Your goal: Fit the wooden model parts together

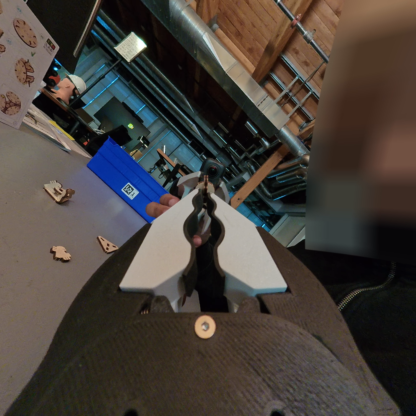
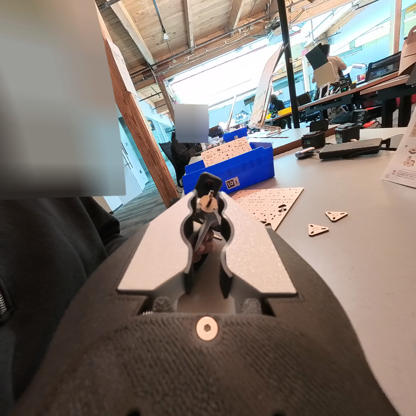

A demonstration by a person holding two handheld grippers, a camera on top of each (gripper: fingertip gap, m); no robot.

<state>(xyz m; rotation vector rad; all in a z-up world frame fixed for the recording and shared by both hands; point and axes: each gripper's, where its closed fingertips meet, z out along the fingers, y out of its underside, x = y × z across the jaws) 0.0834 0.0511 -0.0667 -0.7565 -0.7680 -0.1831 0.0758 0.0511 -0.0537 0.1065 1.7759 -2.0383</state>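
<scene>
My left gripper (image 1: 204, 194) is shut on a thin wooden peg (image 1: 205, 180), seen edge-on at its tips. The peg sits in the middle of a round wooden disc (image 1: 198, 187). My right gripper (image 2: 207, 202) is shut on that disc (image 2: 203, 208), flat face toward me, with the peg (image 2: 211, 196) sticking out of it. The two grippers face each other tip to tip above the grey table (image 1: 33, 225). The right gripper's fingers (image 1: 188, 181) show beyond the disc in the left wrist view. The left gripper's fingers (image 2: 203, 229) show behind the disc in the right wrist view.
A blue bin (image 2: 243, 166) holding a wooden sheet stands beyond the grippers; it also shows in the left wrist view (image 1: 117, 166). A punched wooden sheet (image 2: 270, 202), two triangular pieces (image 2: 317, 229), loose wooden parts (image 1: 59, 191), instruction sheets (image 1: 20, 56) and electronics (image 2: 351, 147) lie on the table. The grippers are tip to tip, or close to it.
</scene>
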